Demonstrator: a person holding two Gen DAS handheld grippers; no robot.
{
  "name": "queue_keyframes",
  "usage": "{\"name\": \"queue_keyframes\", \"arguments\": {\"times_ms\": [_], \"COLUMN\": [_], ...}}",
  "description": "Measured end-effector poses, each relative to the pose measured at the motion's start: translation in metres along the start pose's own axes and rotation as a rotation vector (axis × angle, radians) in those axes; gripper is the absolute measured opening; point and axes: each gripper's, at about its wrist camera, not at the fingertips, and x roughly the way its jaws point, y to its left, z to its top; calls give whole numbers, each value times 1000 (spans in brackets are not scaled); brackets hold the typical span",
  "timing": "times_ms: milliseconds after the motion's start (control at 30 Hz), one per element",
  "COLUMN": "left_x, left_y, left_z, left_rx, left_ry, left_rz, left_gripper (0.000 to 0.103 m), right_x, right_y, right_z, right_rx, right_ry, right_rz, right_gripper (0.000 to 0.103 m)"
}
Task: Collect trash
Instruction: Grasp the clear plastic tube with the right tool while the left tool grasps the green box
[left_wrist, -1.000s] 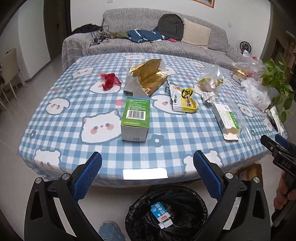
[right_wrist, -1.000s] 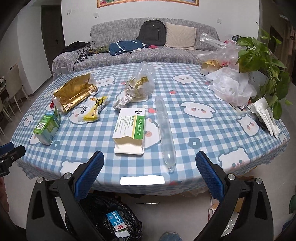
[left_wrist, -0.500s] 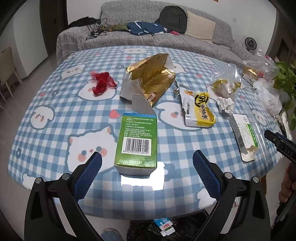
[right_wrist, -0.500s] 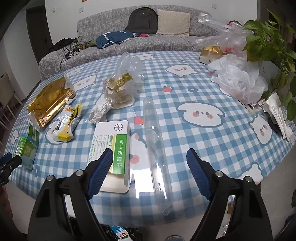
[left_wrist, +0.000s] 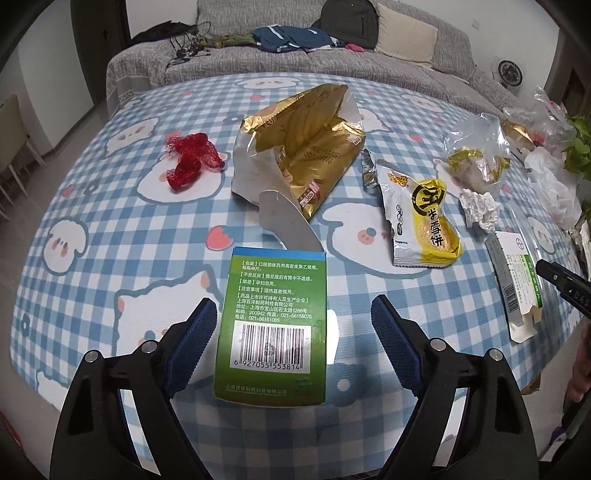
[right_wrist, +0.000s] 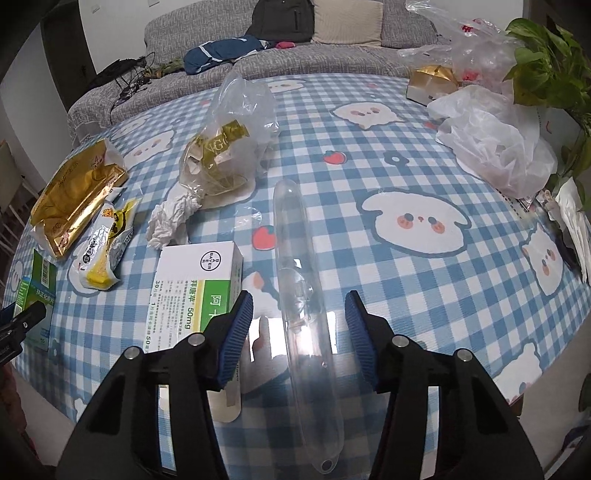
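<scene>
1. The left gripper (left_wrist: 290, 328) straddles the green medicine box (left_wrist: 273, 325), which lies flat near the front edge of the counter (left_wrist: 110, 229) with its top flap standing open. The jaws are closing but the blue pads are not yet on the cardboard; the left pad is just beside the box wall, the right one further off.
2. Centre the box before the pads meet it, otherwise the near pad will likely push it sideways across the cloth.
3. The box looks empty and light, so gentle pressure on the long side walls should do; a hard squeeze would probably crush it.
4. The right gripper (right_wrist: 299, 332) stands over the clear plastic tube (right_wrist: 299, 295), lying lengthwise next to the white Bayer box (right_wrist: 195, 288). Its jaws are closing too, with the tube between them and still untouched.
5. The tube is round and slick, so it may roll or squirt out; take it around its middle, pads square to it.
6. Keep the left pad off the Bayer box, which it is just beside.
</scene>
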Motion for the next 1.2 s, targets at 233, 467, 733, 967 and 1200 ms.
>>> {"name": "queue_keyframes", "arguments": {"times_ms": [233,467,733,967,1200], "left_x": [6,8,2,-13,-31], "left_y": [-2,-2,-3,-8,-10], "left_z": [0,-2,-5,-12,-25], "left_rx": [0,13,11,18,17], "left_ry": [14,17,9,-12,-23], "left_rz": [16,18,10,-4,-18], "left_gripper": [68,47,46,46,46], "right_x": [3,5,0,-13,-30], "right_y": [3,5,5,7,13], "right_z": [1,1,1,-2,-13], "right_rx": [-6,-12,-5,-4,-11], "right_ry": [11,15,-1,-19,-37], "right_rz": [1,-9,-10,-8,-6], "right_gripper": [33,25,25,25,25]}}
